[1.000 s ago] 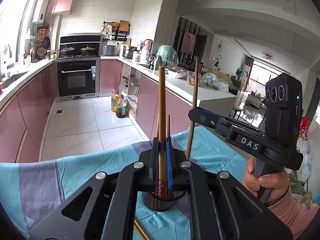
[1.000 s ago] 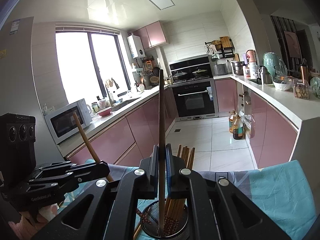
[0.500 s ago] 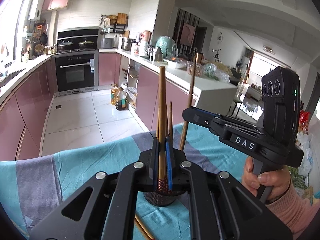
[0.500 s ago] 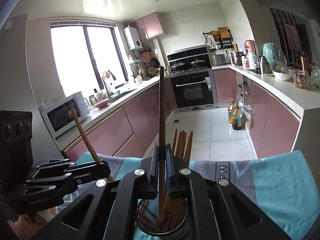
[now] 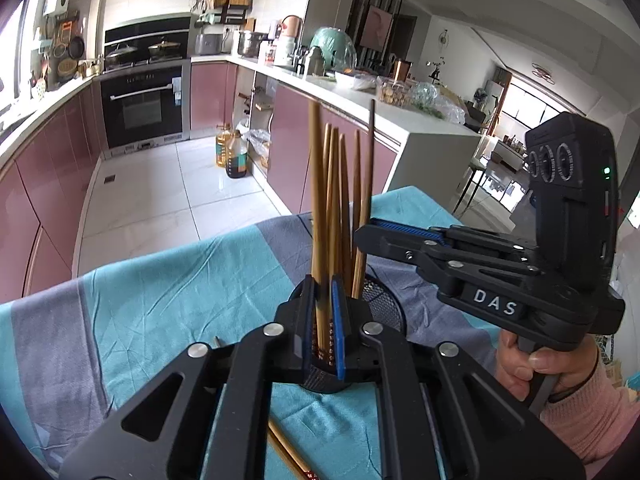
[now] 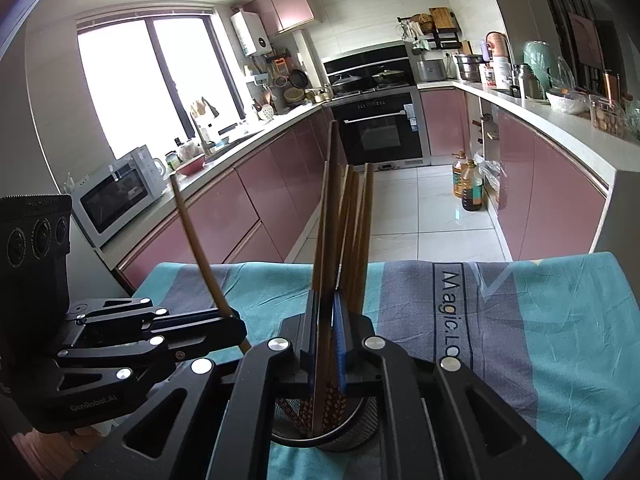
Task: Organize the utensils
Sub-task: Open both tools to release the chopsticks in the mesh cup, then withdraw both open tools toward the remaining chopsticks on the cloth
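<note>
A black mesh utensil cup (image 6: 352,432) stands on the teal and grey cloth (image 6: 540,340) with several wooden chopsticks (image 6: 356,232) upright in it; it also shows in the left wrist view (image 5: 384,304). My left gripper (image 5: 322,320) is shut on one chopstick (image 5: 318,200), held upright just above the cup. My right gripper (image 6: 324,332) is shut on another chopstick (image 6: 326,220), its lower end inside the cup. Each gripper shows in the other's view, the right one (image 5: 360,236) and the left one (image 6: 236,326).
Loose chopsticks (image 5: 288,456) lie on the cloth below my left gripper. The table's far edge drops to a tiled kitchen floor (image 5: 160,200). Pink cabinets and counters line both sides, with oil bottles (image 6: 466,184) on the floor.
Both grippers have tilted down and come closer over the cup. The two held chopsticks have sunk lower towards it, and more of the cup's chopsticks have come into sight.
</note>
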A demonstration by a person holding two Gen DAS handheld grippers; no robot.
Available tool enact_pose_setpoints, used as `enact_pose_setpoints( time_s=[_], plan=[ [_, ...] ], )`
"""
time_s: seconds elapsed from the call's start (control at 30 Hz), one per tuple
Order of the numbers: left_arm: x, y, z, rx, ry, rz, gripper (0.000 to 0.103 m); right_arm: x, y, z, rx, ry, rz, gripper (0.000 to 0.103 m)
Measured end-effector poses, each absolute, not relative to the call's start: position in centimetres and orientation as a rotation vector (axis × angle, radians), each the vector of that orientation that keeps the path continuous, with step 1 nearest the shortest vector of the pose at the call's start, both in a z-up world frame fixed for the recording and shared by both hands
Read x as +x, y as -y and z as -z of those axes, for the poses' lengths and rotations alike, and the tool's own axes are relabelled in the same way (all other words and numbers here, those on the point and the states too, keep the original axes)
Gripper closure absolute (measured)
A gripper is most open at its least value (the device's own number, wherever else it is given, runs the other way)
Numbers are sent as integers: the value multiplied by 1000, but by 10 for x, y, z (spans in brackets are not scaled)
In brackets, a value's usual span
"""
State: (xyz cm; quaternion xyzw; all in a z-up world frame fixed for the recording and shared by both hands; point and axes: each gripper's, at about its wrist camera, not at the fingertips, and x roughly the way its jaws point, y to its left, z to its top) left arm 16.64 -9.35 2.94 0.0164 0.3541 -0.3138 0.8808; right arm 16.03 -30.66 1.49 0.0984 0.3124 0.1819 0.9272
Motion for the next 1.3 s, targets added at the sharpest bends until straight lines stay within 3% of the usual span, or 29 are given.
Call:
enact_pose_setpoints(
  time_s=[0.37,0.6,0.97,1.3],
  plan=[
    [153,72,-7,26,-714,632,95,136,311,-17,215,-605,-405,81],
    [127,37,9,45,-688,535,82,94,288,-20,127,-595,-553,64],
    [105,2,82,14,-835,434,77,84,236,54,71,-827,-622,64],
    [96,-7,99,-19,-860,414,75,97,214,88,55,-910,-536,68]
  ],
)
